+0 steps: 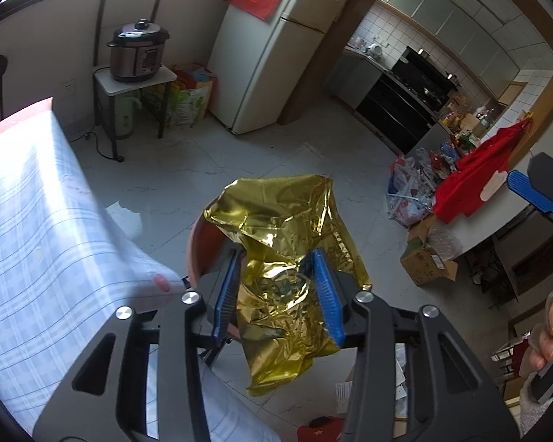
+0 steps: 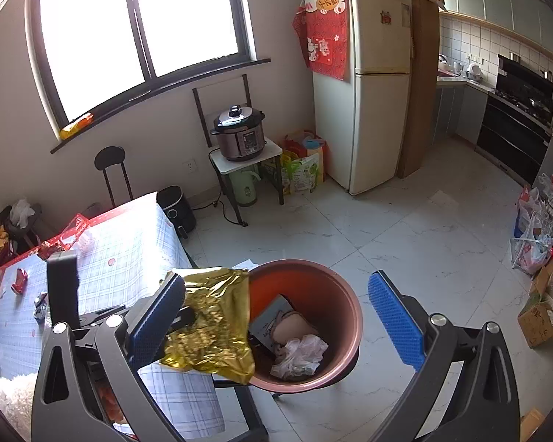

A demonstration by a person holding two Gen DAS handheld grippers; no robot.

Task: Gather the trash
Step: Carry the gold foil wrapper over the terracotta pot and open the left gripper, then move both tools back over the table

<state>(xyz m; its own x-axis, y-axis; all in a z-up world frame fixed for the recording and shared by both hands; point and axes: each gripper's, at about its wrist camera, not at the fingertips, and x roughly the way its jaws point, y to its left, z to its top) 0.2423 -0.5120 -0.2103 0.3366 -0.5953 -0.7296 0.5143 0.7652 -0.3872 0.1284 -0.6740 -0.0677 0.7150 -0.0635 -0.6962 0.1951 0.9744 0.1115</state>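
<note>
**Gold foil hangs over the bin rim**

Far left, right-wrist view: worktop [image 2: 129, 250] w/ blue-check cloth, small red scraps lying on it. Just right of it, the left tool [image 1: 280, 291] sits at the worktop's edge, pointing down. Its blue pads [image 1: 328, 291] stand partly apart w/ the crumpled gold foil wrapper [image 1: 287, 235] between them; foil touches the right pad, but whether it's truly pinched I can't tell. No earlier pic to compare.

Foil drapes over the near-left rim of the brown bin [image 2: 335, 272], on the floor beside the worktop. Inside the bin: white plastic bag, a card box, other bits.

Right tool [image 2: 276, 320] hovers above the bin, jaws wide apart, nothing held. Further right, fridge [image 2: 372, 110] and kitchen behind.
</note>
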